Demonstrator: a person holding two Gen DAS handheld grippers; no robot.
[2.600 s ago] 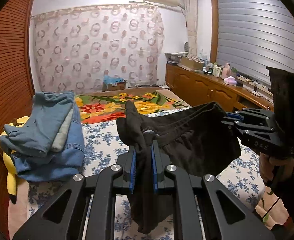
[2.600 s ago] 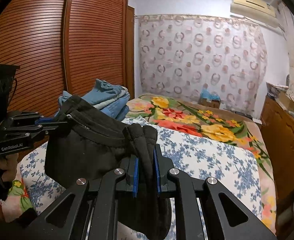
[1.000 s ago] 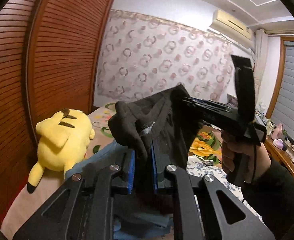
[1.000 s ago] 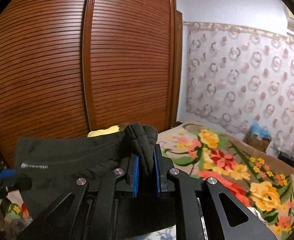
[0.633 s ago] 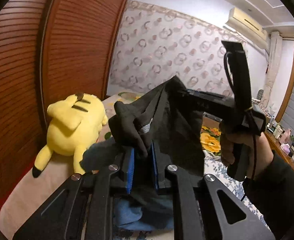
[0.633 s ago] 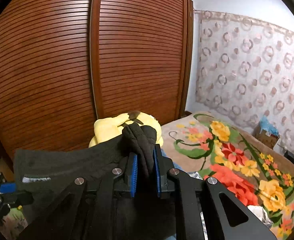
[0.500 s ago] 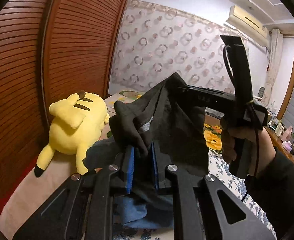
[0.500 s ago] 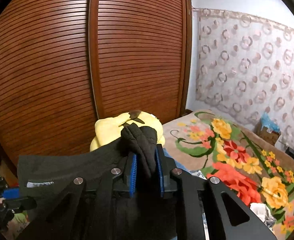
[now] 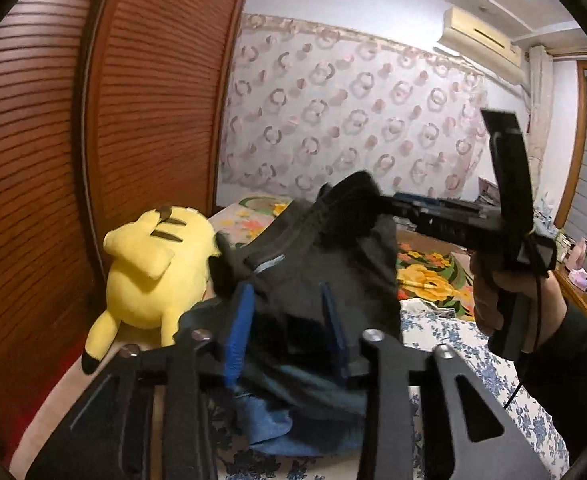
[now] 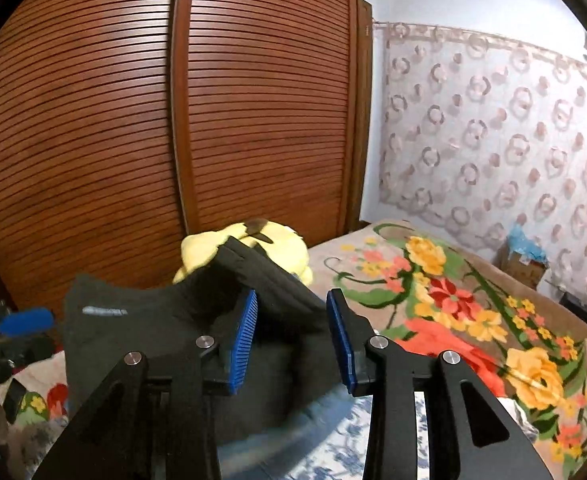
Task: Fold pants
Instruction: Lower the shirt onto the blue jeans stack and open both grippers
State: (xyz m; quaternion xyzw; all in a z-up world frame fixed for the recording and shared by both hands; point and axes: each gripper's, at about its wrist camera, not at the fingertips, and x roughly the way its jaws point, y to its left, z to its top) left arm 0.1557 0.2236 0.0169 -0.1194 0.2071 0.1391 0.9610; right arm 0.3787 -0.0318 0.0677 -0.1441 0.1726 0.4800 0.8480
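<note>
The folded black pants [image 9: 325,276] lie on a pile of blue jeans [image 9: 277,428] at the bed's left side, beside a yellow plush toy. My left gripper [image 9: 285,320] is open, its blue pads apart on either side of the pants' near edge. My right gripper [image 10: 293,328] is open too, with the black pants [image 10: 149,332] lying between and below its pads. In the left wrist view the right gripper's body [image 9: 465,220] shows past the far edge of the pants.
A yellow plush toy [image 9: 153,272] lies against the brown slatted wardrobe doors [image 10: 173,120]. The bed has a blue floral sheet [image 9: 465,356] and a bright flowered blanket [image 10: 453,312]. A patterned curtain [image 9: 353,120] hangs at the far wall.
Both grippers carried the black pants left to the jeans pile near the plush toy. Both grippers, shut on the pants half a second ago, have opened and let the pants go.
</note>
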